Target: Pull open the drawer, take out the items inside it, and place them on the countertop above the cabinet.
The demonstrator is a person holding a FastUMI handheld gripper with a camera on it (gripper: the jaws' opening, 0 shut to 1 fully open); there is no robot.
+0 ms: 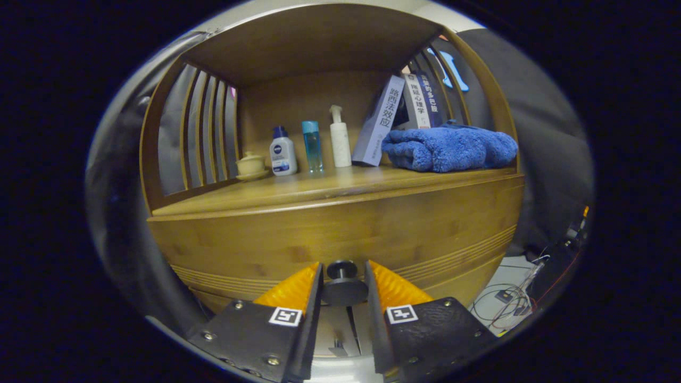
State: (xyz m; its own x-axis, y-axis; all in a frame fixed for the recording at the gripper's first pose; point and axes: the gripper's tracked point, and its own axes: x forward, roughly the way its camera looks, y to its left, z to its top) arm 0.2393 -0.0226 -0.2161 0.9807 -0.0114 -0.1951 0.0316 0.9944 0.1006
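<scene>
Between the two fingers of the gripper (343, 276) sits the dark round knob (343, 284) of the drawer (340, 234), low on the front of a bamboo-coloured wooden cabinet (479, 250); the fingers flank the knob closely on either side, though whether both actually press on it cannot be told. The drawer front looks flush with the cabinet, so it reads as closed. Above it runs the countertop (319, 189), roofed by an upper shelf and fenced with slats at each side. On that top, from one end to the other, stand a small lidded cup (251, 164), a white bottle with a blue cap (282, 153), a slim blue bottle (312, 146), a white pump bottle (340, 138), several leaning books (396, 119), and a folded blue towel (449, 149). Beyond the cabinet's side, cables (511, 306) lie tangled on a pale floor, with dark cloth behind.
</scene>
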